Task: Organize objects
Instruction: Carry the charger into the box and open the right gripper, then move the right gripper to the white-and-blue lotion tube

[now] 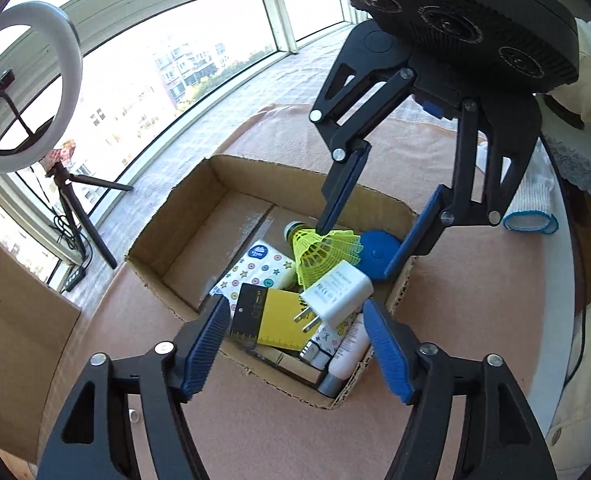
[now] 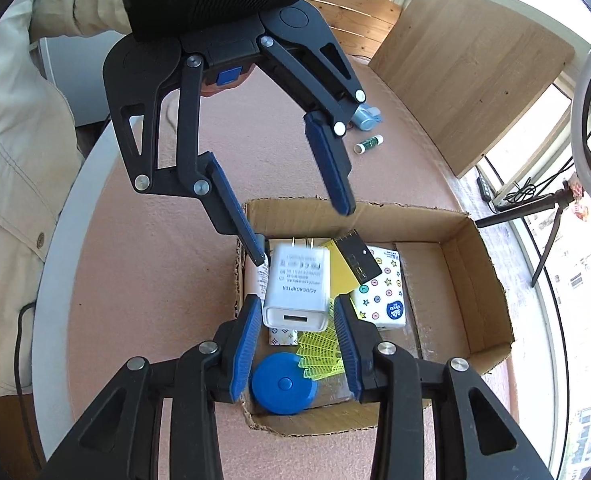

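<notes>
Left wrist view: we find the left gripper (image 1: pixel 295 344) spread wide, grasping nothing, above the cardboard box's (image 1: pixel 175 216) near corner, where the contents crowd. The white adapter (image 1: pixel 337 294) hangs there, prongs toward us.

Right wrist view: the right gripper (image 2: pixel 295 330) brackets the adapter (image 2: pixel 295 292); whether its fingers (image 2: pixel 245 332) pinch it we cannot tell. We judge it is being delivered into the box (image 2: pixel 475 264).

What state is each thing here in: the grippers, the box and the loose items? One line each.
left gripper, open, empty.
right gripper, open, pads flanking the adapter without pressing on it.
cardboard box, open-topped, partly filled.
white adapter, loose in the box, prongs exposed.
shuttlecock, lying on its side in the box.
glue stick, lying on its side outside the box.
</notes>
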{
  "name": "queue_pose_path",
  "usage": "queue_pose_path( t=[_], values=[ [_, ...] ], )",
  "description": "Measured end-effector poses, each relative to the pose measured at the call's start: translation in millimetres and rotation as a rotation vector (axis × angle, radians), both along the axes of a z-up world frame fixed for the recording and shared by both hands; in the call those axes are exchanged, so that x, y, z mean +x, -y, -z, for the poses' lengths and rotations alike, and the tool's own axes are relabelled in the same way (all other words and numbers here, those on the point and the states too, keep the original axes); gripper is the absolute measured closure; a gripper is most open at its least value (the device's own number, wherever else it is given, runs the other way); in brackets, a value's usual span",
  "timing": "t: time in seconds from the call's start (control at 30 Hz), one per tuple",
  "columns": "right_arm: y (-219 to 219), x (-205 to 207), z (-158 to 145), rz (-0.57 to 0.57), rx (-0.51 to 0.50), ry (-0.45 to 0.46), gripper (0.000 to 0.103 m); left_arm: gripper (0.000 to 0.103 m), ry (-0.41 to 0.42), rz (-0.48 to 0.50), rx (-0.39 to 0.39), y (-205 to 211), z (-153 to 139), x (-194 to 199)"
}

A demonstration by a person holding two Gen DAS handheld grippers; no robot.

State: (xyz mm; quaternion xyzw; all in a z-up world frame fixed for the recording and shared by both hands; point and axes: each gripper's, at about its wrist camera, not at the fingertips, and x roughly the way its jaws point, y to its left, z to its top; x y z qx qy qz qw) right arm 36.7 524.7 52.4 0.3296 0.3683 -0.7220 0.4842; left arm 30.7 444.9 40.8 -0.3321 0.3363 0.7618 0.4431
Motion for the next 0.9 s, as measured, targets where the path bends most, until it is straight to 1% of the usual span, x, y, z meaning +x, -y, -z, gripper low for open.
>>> queue_pose_path(
  t=[0.03,0.17,0.27,0.33,0.37,0.43,0.47,0.53,0.6,0.67,0.83,0.9],
  values=[
    [-1.2,-1.0,-0.8,0.014,-0.006,0.005,0.063,0.019,-0.003,-0.020,0.011,4.4,-2.0,-1.0],
    [-3.2,-1.0,-8.3,0.073,-0.026,-0.011,0.063,0.017,0.001,-0.092,0.054,19.2,-7.7,-4.6],
    [0.3,-3.2,-14.2,0.147,-0.052,-0.027,0.058,0.016,-0.007,-0.163,0.076,46.4,-8.8,-4.5],
    [5.9,-6.4,-18.4,0.212,-0.066,-0.047,0.049,0.014,-0.016,-0.211,0.088,71.9,-8.2,-4.9],
    [9.7,-8.5,-20.7,0.248,-0.076,-0.058,0.046,0.012,-0.021,-0.234,0.095,85.0,-9.0,-3.3],
    [19.8,-12.5,-27.3,0.324,-0.108,-0.070,0.034,0.010,-0.023,-0.271,0.110,108.0,-8.8,-0.1],
    [26.1,-16.1,-29.8,0.357,-0.129,-0.066,0.032,0.009,-0.023,-0.294,0.113,119.7,-7.5,0.8],
    [43.2,-22.8,-32.6,0.416,-0.150,-0.054,0.029,0.009,-0.022,-0.341,0.113,144.1,-4.6,0.4],
    [65.3,-29.3,-32.8,0.469,-0.142,-0.053,0.029,0.009,-0.021,-0.392,0.117,169.7,-0.3,-2.1],
    [90.5,-37.4,-30.1,0.506,-0.133,-0.045,0.029,0.009,-0.017,-0.463,0.121,197.4,3.7,-5.3],
    [156.9,-52.1,-20.5,0.549,-0.116,-0.032,0.029,0.009,0.000,-0.641,0.130,271.6,12.7,-14.0],
    [184.1,-58.5,-13.9,0.563,-0.105,-0.028,0.029,0.009,0.017,-0.698,0.143,302.0,14.5,-16.2]
  ],
)
